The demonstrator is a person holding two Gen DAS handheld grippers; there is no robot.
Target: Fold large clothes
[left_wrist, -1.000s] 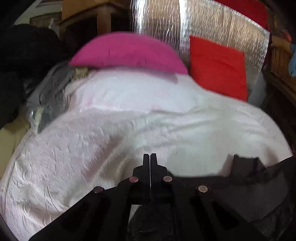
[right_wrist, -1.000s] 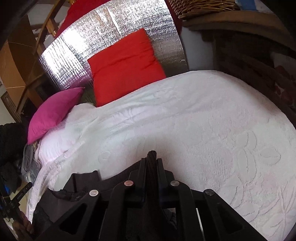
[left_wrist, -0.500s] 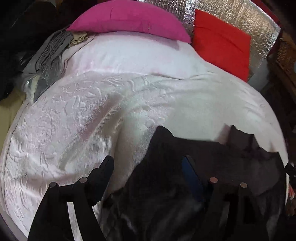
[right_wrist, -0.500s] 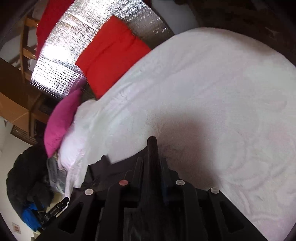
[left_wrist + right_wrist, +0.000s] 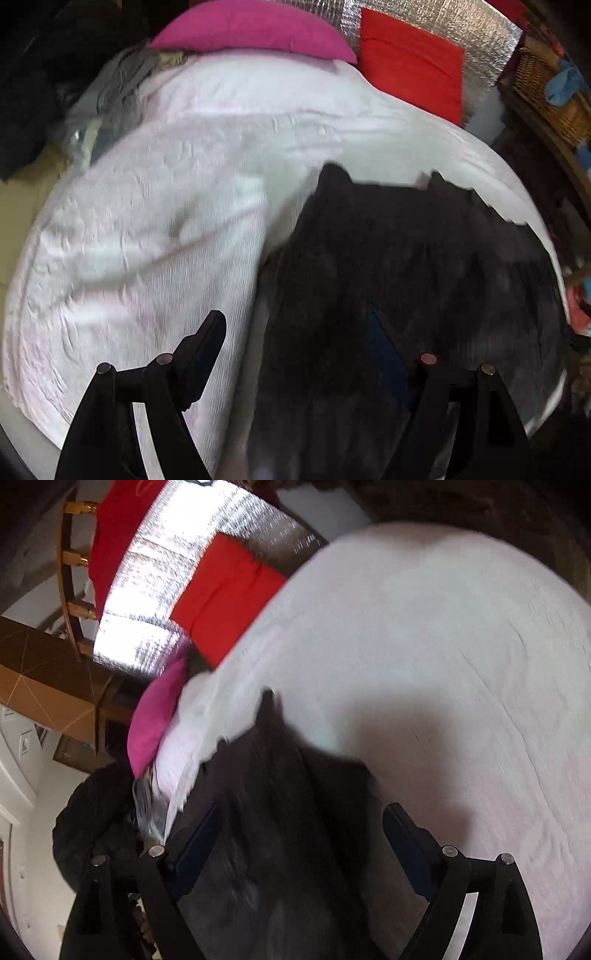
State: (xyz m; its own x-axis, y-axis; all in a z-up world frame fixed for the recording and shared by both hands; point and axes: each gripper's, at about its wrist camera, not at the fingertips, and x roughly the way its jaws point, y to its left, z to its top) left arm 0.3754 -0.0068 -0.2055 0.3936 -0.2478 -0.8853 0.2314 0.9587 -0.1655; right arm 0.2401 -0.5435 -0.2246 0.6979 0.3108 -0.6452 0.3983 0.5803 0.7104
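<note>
A second ago both of your grippers were clamped shut with the dark garment (image 5: 406,258) pinched up at its far edge; now you have let it go. Your left gripper (image 5: 295,332) stands wide, nothing pressed between its pads, its left finger over bare bedspread and its right over the cloth. Your right gripper (image 5: 299,827) is still spreading its jaws, and though the garment lies between them, the pads are clear of it. The garment has dropped flat onto the white bedspread (image 5: 147,240), spread toward the bed's near right-hand side, with two small corners poking up along its far edge. I read that as a lay-out or a fold just set down, so your next grasp should probably be a fresh edge to bring over. The bedspread is textured, slightly rumpled and otherwise bare in the middle. At the head edge sit a pink pillow (image 5: 255,27) and a red cushion (image 5: 413,62) against a silver quilted panel (image 5: 166,590); a wicker basket (image 5: 554,96) stands off the right side, and dark clothing (image 5: 29,107) is heaped off the left.
</note>
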